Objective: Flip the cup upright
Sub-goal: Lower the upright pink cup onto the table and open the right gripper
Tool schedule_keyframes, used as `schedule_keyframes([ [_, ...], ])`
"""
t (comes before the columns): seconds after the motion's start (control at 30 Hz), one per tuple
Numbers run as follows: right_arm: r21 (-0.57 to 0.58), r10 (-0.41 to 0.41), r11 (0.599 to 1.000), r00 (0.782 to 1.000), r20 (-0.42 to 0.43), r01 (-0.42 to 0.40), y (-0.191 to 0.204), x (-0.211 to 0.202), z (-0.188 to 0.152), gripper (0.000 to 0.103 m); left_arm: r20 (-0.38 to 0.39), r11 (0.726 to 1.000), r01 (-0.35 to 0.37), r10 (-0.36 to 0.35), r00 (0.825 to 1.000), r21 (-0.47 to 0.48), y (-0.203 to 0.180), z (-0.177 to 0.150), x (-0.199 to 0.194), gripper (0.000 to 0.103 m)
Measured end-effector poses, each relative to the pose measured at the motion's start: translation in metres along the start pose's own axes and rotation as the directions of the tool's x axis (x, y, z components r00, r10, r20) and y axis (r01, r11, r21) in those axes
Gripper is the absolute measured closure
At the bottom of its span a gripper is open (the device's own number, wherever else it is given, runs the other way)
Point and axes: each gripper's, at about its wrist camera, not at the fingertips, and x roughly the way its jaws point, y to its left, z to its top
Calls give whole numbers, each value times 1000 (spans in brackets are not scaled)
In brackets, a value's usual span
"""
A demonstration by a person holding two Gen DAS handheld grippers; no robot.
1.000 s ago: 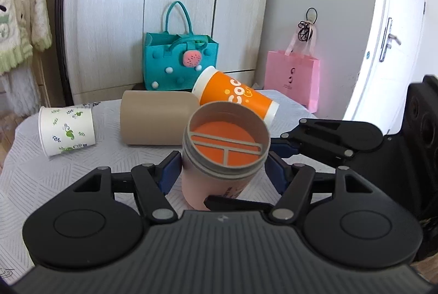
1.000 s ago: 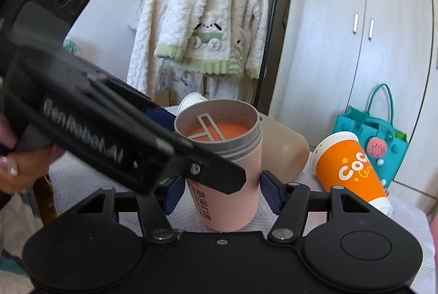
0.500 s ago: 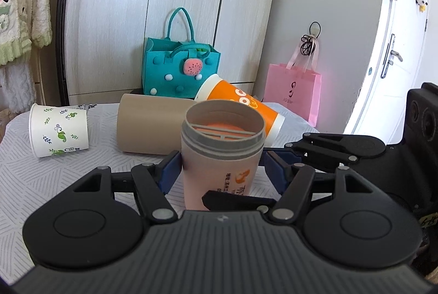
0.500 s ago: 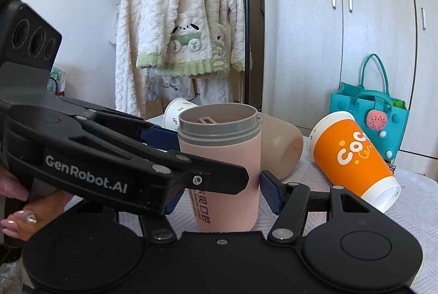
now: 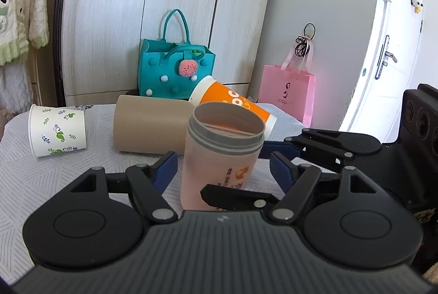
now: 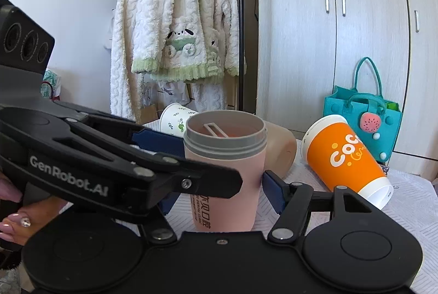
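A pink cup with a grey threaded rim (image 5: 219,157) stands upright on the white table cloth, mouth up; it also shows in the right wrist view (image 6: 225,171). My left gripper (image 5: 223,168) is open, its blue pads a little apart from the cup on both sides. My right gripper (image 6: 219,192) is open around the same cup from the other side, pads off its wall. The left gripper's body (image 6: 95,157) crosses the right wrist view and hides the right gripper's left finger.
Behind the pink cup lie a tan cup (image 5: 147,127), an orange cup (image 5: 235,105) and a white leaf-print paper cup (image 5: 57,130), all on their sides. A teal felt bag (image 5: 175,69) and a pink bag (image 5: 287,94) stand beyond the table. The cupboard is behind.
Both grippers have lowered and levelled, so the cup is seen more from the side. The pads of both have come off the cup's wall; the cup stays upright.
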Motion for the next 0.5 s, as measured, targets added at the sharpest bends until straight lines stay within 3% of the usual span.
schedule_keyframes([
  [0.27, -9, -24, 1000, 1000, -7, 24, 2, 1, -1, 24, -22, 1000, -11, 11, 1000, -6, 2, -1, 1, 23],
  [0.5, 30, -60, 998, 998, -12, 60, 0, -5, -3, 11, -9, 999, -31, 30, 999, -15, 3, -2, -5, 16],
])
